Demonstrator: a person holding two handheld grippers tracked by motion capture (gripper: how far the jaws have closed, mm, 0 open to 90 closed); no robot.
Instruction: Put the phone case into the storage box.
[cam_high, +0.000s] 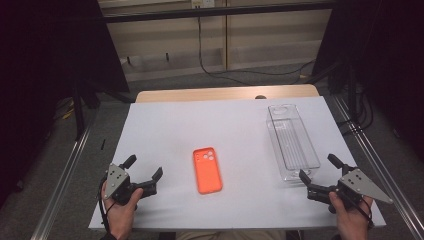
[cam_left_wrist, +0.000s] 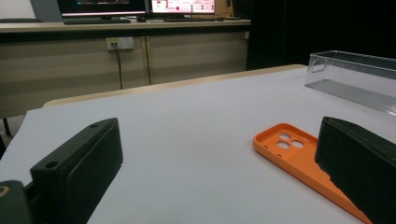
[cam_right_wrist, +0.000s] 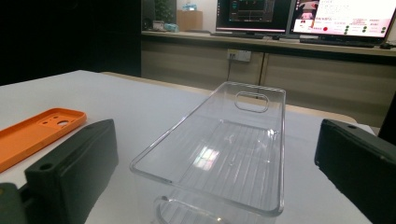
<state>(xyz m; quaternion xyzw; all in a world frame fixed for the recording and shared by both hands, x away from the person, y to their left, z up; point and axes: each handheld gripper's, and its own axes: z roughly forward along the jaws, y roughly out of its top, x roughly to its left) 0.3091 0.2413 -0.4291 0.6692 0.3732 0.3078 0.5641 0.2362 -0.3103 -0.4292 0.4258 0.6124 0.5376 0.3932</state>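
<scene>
An orange phone case (cam_high: 207, 170) lies flat in the middle of the white table top (cam_high: 165, 125), camera cut-outs at its far end. A clear plastic bin (cam_high: 292, 141) stands at the right, long side running away from me. My left gripper (cam_high: 144, 171) rests at the near left corner, jaws wide apart and bare; in the left gripper view the orange case (cam_left_wrist: 294, 156) lies ahead to the right, partly behind the right jaw. My right gripper (cam_high: 321, 172) sits open at the near right, just short of the bin's near end (cam_right_wrist: 219, 158).
The white sheet covers a wooden table whose far edge (cam_high: 227, 93) shows bare. Metal rails (cam_high: 65, 175) run along both sides. A cable trails over the floor beyond the table. Desks with monitors (cam_right_wrist: 299, 18) stand far off.
</scene>
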